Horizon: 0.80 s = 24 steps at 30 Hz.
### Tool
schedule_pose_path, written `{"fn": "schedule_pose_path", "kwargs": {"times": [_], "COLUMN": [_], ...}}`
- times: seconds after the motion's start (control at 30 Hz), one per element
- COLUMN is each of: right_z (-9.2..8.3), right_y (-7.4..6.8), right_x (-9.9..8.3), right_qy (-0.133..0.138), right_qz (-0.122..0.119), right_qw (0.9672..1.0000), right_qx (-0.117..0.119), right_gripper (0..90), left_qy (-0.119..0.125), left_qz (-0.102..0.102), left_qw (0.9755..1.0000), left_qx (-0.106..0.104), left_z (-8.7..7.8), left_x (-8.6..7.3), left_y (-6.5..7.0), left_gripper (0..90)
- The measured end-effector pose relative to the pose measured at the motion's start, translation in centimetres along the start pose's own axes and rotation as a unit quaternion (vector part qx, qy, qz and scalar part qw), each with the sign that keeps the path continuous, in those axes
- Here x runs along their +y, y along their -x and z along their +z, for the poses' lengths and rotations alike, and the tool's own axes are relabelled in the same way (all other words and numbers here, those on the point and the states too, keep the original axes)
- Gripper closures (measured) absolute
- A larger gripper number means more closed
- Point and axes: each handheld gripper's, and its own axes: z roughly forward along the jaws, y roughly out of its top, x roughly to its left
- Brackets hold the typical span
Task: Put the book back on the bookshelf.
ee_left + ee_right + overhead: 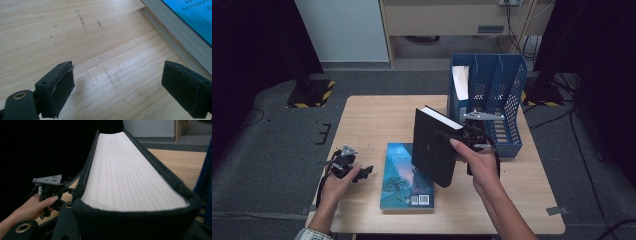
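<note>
Far left on the wooden surface (362,120): left gripper (362,172) in the person's left hand (337,185), low over the bare wood, fingers (60,85) spread wide with nothing between them. Seen along those fingers, plain wood grain with a few dark specks, and at the upper right the page edge and blue cover of a paperback (190,22).

Just to the right, that blue paperback (404,175) flat on the surface, cover up, a barcode near its lower right corner, close to the near edge.

Over its right side, a thick black book (434,147) raised off the surface, standing nearly upright and tilted, spine down and white page block facing up and away. Clamped at its right edge by the right gripper (472,137), fingers partly closed across the book's thickness, held in the right hand (482,165). From that gripper's own camera, white page edges (125,175) running away between the two black covers, with the left hand and its gripper (50,190) farther off at the lower left.

Furthest right, at the back corner of the surface, a blue mesh file rack (507,95) with upright dividers, a white paper (460,82) standing in its leftmost slot, the black book just in front and left of it.
</note>
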Motion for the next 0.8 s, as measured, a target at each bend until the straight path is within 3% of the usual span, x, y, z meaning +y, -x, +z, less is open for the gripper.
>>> {"fn": "schedule_pose_path", "kwargs": {"times": [0.5, 0.8], "right_z": [-5.2, -8.5], "right_y": [1.9, 2.7], "right_x": [-1.5, -1.2], "right_qy": [0.021, 0.036], "right_qz": [0.022, 0.033], "right_qw": [0.9993, 0.9979], "right_qx": [-0.023, -0.044], "right_gripper": [53.2, 53.2], "left_qy": [-0.004, -0.015], "left_qz": [0.001, 0.007], "left_qw": [1.0, 0.9999], "left_qx": [0.004, 0.005], "left_z": [0.3, 0.5], "left_x": [-0.2, -0.3], "left_y": [0.1, 0.1], "left_gripper": [8.5, 8.4]}}
